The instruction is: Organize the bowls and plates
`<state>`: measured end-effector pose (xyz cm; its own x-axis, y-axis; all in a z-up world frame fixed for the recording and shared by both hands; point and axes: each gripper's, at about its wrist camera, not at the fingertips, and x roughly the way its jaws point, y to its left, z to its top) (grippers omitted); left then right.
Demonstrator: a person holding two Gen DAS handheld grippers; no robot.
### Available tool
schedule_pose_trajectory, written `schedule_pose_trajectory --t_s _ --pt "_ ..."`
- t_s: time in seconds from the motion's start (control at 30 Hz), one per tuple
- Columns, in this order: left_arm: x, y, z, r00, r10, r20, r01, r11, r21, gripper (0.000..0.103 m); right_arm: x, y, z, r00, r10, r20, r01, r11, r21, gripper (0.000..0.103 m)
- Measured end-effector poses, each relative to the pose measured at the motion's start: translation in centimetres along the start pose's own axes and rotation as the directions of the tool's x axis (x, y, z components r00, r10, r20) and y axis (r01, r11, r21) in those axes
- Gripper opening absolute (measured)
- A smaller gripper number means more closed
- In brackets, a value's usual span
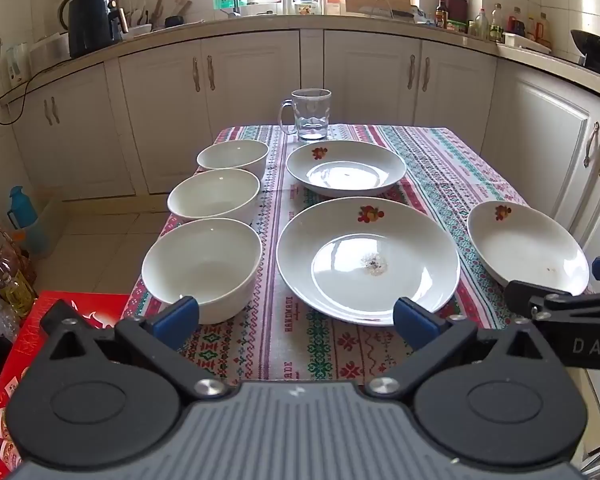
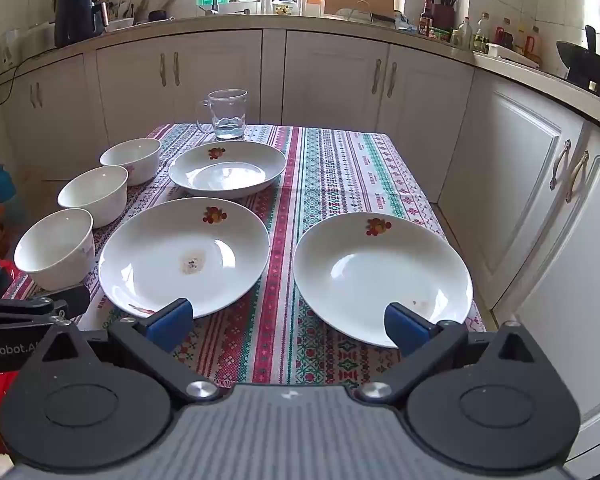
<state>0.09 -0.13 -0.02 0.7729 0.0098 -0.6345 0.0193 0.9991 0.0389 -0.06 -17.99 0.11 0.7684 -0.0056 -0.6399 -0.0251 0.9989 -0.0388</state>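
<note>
The left gripper (image 1: 296, 316) and right gripper (image 2: 288, 320) hover with jaws spread wide, holding nothing. Beyond, on the tablecloth (image 1: 432, 160), three bowls (image 1: 202, 266) line the left side (one behind another) beside three plates (image 1: 368, 260); a glass mug (image 1: 310, 114) stands farthest.

Left gripper (image 1: 296, 318) spread wide, nothing between its jaws. Landmark — centre plate (image 1: 367, 260), crumb-stained. Three white bowls (image 1: 202, 264) lined up left of it; second plate (image 1: 346, 168) behind; third (image 1: 527, 246) to its right. Glass mug (image 1: 310, 114) farthest back.
</note>
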Motion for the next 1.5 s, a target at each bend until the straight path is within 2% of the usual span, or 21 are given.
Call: schedule_pose_trajectory --t_s 1.5 --pt "-0.28 0.13 0.12 1.000 -0.009 0.008 0.010 1.000 -0.013 0.102 -0.52 0.10 0.40 1.000 -0.010 0.010 0.010 1.000 -0.013 0.103"
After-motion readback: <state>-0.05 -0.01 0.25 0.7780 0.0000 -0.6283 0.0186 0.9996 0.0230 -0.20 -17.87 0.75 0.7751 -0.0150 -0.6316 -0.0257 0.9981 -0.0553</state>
